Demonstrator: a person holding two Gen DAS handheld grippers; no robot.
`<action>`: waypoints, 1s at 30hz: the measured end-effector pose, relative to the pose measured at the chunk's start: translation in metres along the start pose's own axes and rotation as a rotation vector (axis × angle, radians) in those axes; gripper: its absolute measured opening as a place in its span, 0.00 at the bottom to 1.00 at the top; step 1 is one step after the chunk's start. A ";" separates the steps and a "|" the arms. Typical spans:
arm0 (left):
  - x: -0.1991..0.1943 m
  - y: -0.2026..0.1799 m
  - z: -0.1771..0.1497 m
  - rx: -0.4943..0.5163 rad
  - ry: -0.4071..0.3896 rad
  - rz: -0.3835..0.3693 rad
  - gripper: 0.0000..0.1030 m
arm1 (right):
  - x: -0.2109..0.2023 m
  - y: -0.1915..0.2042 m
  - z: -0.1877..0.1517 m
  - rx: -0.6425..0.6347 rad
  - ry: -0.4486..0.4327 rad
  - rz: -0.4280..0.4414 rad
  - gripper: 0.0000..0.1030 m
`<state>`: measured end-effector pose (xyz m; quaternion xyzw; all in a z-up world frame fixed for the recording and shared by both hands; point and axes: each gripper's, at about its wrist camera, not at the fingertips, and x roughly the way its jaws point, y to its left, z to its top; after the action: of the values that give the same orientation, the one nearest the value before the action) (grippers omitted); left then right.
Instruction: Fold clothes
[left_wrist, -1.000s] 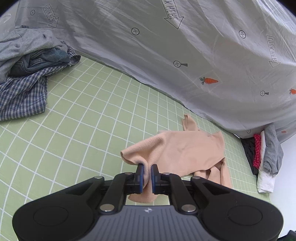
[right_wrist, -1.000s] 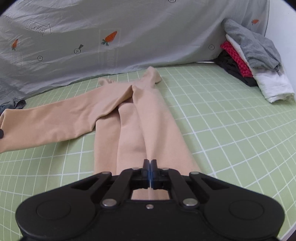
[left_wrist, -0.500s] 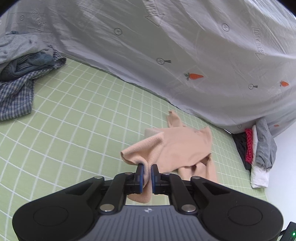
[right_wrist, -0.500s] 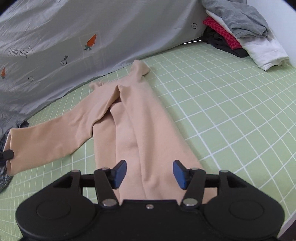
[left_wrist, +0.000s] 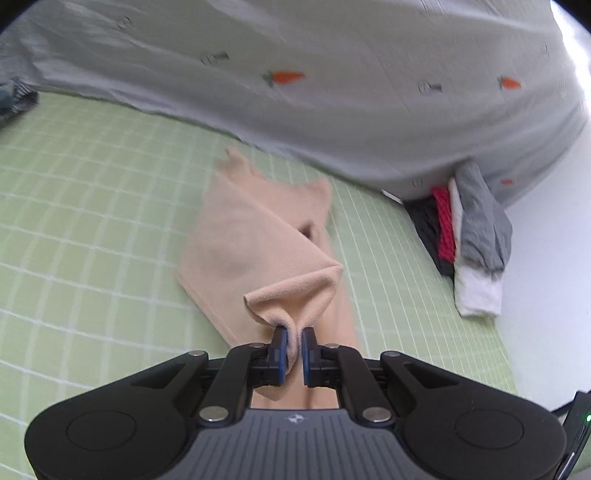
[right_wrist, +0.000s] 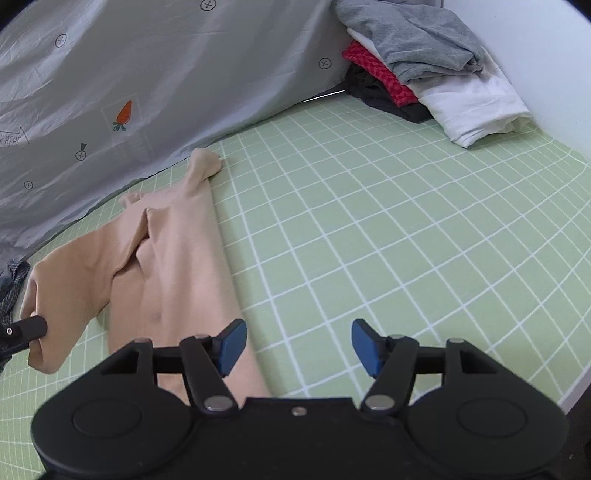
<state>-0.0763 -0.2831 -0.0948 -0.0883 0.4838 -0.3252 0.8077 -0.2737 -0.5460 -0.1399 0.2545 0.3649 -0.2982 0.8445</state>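
Beige tights (left_wrist: 255, 236) lie on a green sheet (left_wrist: 92, 229) printed with a white grid, stretched lengthwise away from both cameras toward a grey cloth backdrop (left_wrist: 332, 85) dotted with small carrots. At the far left edge of the left wrist view, a scrap of blue checked fabric (left_wrist: 18, 101) shows, blurred; in the middle, the left gripper (left_wrist: 294, 350) has its blue pads pressed together on a bunched end of the tights, lifting that end off the sheet and doubling it over the flat part below; to the right, a pile of clothes (left_wrist: 472, 236) in black, red, white and grey sits where sheet meets backdrop.

In the right wrist view, a black finger of the left gripper (right_wrist: 24, 330) enters at the left edge, clamped on the raised end of the tights (right_wrist: 170, 258); the garment's two legs lie side by side, their toes near the backdrop (right_wrist: 147, 74); the right gripper (right_wrist: 295, 345) stands spread wide and holds nothing, its left pad over the edge of the tights, its right pad over bare sheet (right_wrist: 406, 240); the pile of clothes (right_wrist: 424, 66) lies at the upper right, well apart from the tights.
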 end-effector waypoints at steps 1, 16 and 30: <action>0.006 -0.006 -0.005 0.001 0.018 0.003 0.09 | 0.000 -0.009 0.001 0.000 0.003 -0.007 0.62; 0.019 -0.020 -0.044 -0.069 0.093 0.165 0.84 | 0.037 -0.041 0.033 -0.110 0.059 0.091 0.65; -0.018 0.028 -0.040 -0.142 0.047 0.329 0.92 | 0.052 0.064 -0.001 -0.438 0.115 0.295 0.49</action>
<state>-0.1032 -0.2432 -0.1151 -0.0571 0.5322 -0.1556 0.8302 -0.2008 -0.5171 -0.1670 0.1326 0.4273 -0.0709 0.8915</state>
